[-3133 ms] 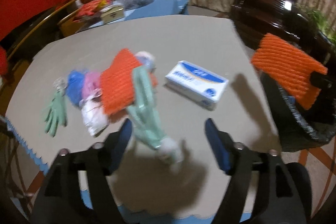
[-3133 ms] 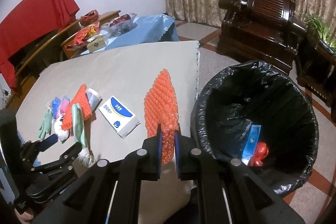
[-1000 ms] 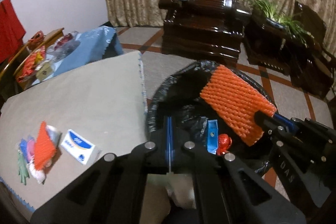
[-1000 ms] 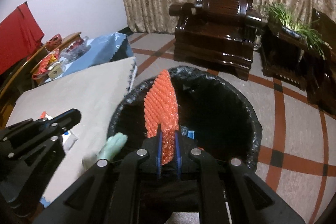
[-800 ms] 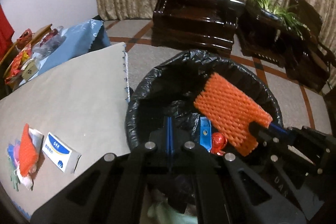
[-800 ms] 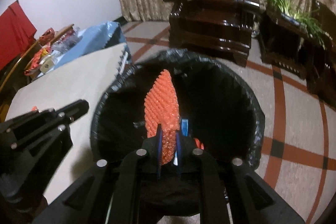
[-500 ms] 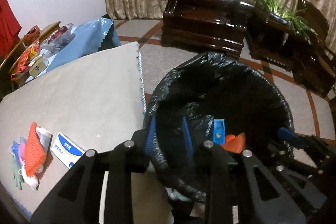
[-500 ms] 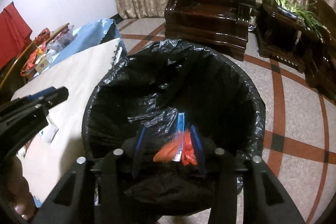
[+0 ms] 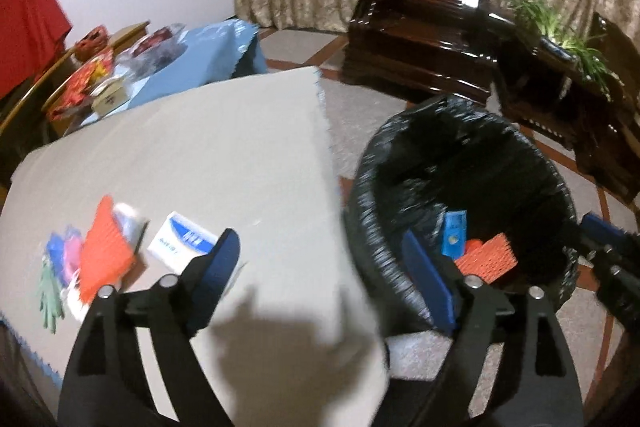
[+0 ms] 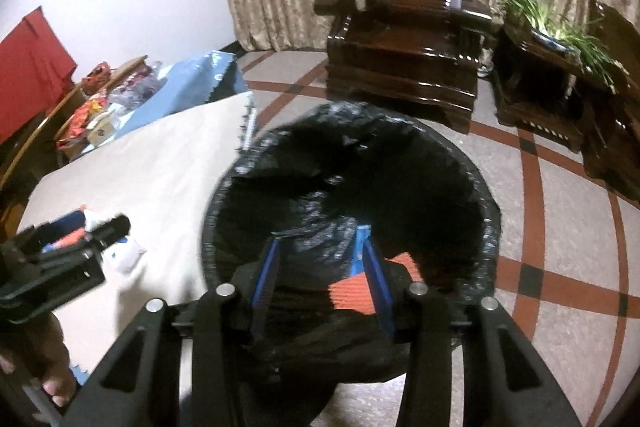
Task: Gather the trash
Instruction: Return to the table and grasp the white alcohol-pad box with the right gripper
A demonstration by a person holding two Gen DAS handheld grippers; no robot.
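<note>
A black-lined trash bin (image 9: 384, 163) stands on the floor right of the beige table (image 9: 224, 147); it also shows in the right wrist view (image 10: 472, 171). Inside lie an orange foam net (image 9: 486, 259), also in the right wrist view (image 10: 352, 293), and a blue packet (image 9: 454, 231). My left gripper (image 9: 320, 267) is open and empty, spanning the table edge and bin rim. My right gripper (image 10: 322, 267) is open and empty over the bin. On the table lie a second orange net (image 9: 104, 251), a white-blue tissue pack (image 9: 180, 241), a green glove (image 9: 48, 297) and blue and pink scraps (image 9: 64, 251).
A dark wooden armchair (image 9: 424, 19) and a side table with a plant (image 9: 560, 67) stand beyond the bin. A blue-covered table with clutter (image 9: 160, 67) is at the back left. The floor is tiled with red lines (image 10: 536, 211).
Both grippers were shut on trash over the bin, the right on the orange net, the left on the green glove. Both opened and the items dropped in. The left has swung back toward the table.
</note>
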